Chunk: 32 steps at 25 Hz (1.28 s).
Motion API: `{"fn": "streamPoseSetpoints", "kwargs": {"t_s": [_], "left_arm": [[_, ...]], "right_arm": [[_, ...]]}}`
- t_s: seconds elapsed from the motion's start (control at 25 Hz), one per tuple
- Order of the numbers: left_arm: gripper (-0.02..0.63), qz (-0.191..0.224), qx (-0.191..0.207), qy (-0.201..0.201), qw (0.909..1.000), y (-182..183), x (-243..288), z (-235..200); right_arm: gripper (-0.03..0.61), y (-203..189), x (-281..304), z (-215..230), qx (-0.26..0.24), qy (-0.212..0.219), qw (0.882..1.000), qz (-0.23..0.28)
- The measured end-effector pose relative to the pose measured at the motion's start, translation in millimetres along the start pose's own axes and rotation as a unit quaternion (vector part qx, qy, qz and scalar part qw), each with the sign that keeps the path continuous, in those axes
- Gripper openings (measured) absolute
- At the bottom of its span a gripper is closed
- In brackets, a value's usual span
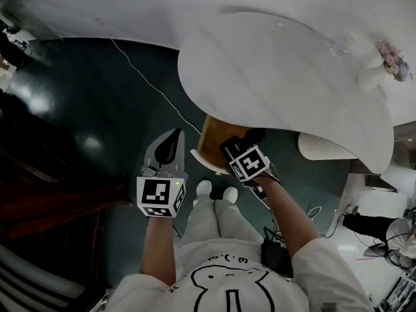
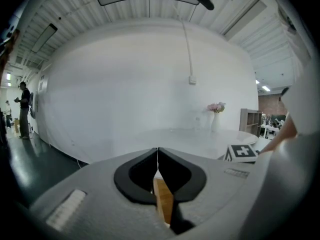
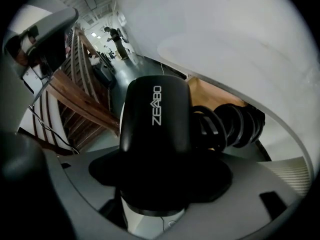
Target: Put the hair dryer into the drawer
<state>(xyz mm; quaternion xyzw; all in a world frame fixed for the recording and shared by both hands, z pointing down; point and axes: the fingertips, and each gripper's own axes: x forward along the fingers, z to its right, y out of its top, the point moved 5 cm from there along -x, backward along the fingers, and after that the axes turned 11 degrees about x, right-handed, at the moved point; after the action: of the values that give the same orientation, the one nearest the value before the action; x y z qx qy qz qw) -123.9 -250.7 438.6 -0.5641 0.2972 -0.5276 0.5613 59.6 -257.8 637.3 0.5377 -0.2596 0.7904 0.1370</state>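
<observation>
A black hair dryer [image 3: 155, 129] with a coiled black cord [image 3: 230, 124] fills the right gripper view. My right gripper [image 1: 238, 145] is shut on it, at the front edge of the open wooden drawer [image 1: 212, 139] under the white round table [image 1: 279, 70]. The dryer [image 1: 246, 139] hangs over the drawer's near right corner. The drawer's wooden inside [image 3: 216, 93] shows just behind the dryer. My left gripper [image 1: 169, 143] is held left of the drawer, jaws touching and holding nothing. Wood of the drawer [image 2: 162, 199] shows below its shut tips [image 2: 158, 159].
A vase of flowers [image 1: 390, 60] stands on the table's far right. A thin white cable [image 1: 149, 83] runs over the dark floor. Wooden stair rails [image 1: 58, 200] lie to the left. A white ribbed unit [image 1: 325, 147] sits under the table's right side. My shoes [image 1: 218, 190] are below the drawer.
</observation>
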Motion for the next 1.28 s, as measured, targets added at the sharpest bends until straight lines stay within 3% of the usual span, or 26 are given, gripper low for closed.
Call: {"fn": "streamPoseSetpoints", "kwargs": {"t_s": [0.64,1.28], "left_arm": [[0.017,-0.002,-0.004,-0.022,0.9997,-27.2,10.9,-37.4],[0.017,-0.011,-0.008,-0.041,0.9991,-65.1,30.6,-43.0]], "right_arm": [[0.35,39.3,54.8,3.8,-0.048,-0.046,0.997,-0.044],[0.35,43.2,122.9,23.2,-0.065,-0.08,0.99,-0.094]]}}
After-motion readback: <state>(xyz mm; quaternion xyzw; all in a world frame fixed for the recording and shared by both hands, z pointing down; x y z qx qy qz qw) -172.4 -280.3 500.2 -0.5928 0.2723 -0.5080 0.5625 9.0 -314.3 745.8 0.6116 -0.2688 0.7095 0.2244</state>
